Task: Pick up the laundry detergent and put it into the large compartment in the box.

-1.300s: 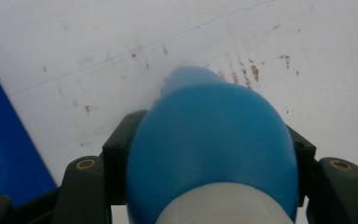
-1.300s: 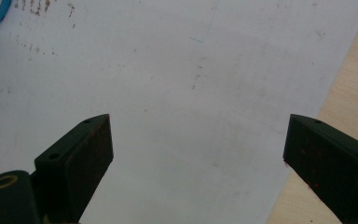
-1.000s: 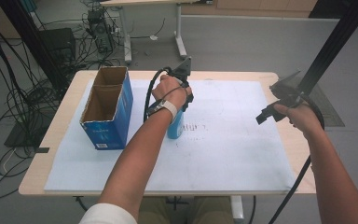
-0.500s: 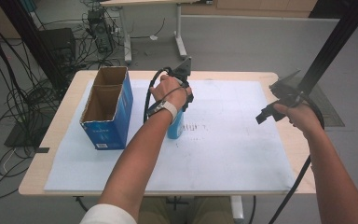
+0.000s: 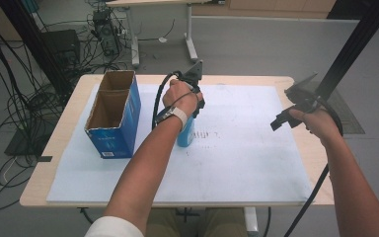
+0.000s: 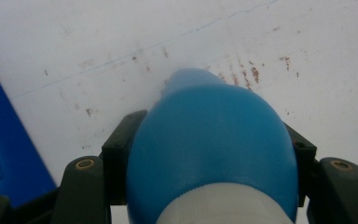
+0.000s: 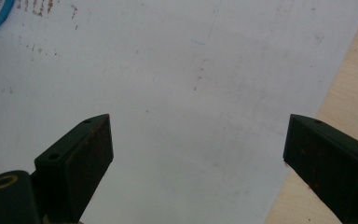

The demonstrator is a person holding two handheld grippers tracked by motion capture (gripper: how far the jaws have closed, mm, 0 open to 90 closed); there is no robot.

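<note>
Beside an open-topped blue cardboard box (image 5: 112, 118), its inside showing bare brown card, the left hand-held gripper (image 5: 190, 111) clamps a blue bottle (image 6: 212, 140) standing upright on the white-covered worktop (image 5: 256, 163). Right hand-held gripper (image 7: 198, 154) hovers with jaws wide apart, holding nothing.

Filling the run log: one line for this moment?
left gripper: shut on blue bottle | right gripper: open, empty | box: left of bottle

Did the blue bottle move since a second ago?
No. The blue bottle sits equally near the blue box, with the left gripper shut on it.
</note>
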